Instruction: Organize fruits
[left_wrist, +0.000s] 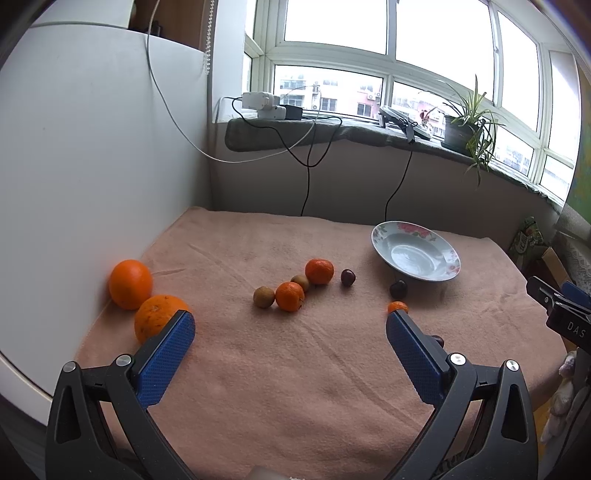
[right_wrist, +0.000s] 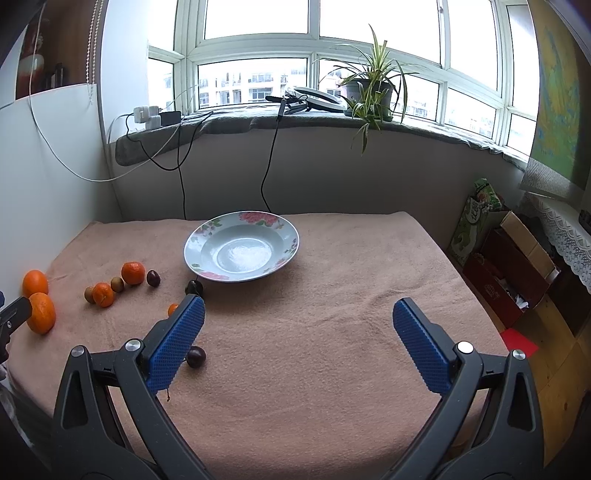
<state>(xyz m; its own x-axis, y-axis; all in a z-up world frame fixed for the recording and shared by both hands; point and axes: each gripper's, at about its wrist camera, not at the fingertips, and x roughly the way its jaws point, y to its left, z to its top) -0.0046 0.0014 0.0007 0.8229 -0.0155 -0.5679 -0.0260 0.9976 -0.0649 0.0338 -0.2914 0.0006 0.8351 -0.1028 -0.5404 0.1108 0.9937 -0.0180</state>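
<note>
On a pink towel (left_wrist: 295, 369) lie two big oranges (left_wrist: 130, 283) (left_wrist: 157, 315) at the left. Near the middle sit two tangerines (left_wrist: 290, 296) (left_wrist: 319, 271), two brown kiwi-like fruits (left_wrist: 263, 297) (left_wrist: 300, 281) and a dark cherry (left_wrist: 348, 277). A flowered plate (right_wrist: 242, 251) stands empty, with a second cherry (right_wrist: 194, 286) by its rim. A tiny tangerine (left_wrist: 397, 306) peeks over my left gripper's right finger. A third cherry (right_wrist: 195, 357) lies beside my right gripper's left finger. My left gripper (left_wrist: 290, 341) and right gripper (right_wrist: 297, 328) are both open and hold nothing.
A white panel (left_wrist: 92, 166) walls the table's left side. Behind runs a windowsill (right_wrist: 295, 122) with chargers, cables, a ring light and a potted plant (right_wrist: 369, 92). Cardboard boxes (right_wrist: 509, 258) and a green bag stand on the floor to the right.
</note>
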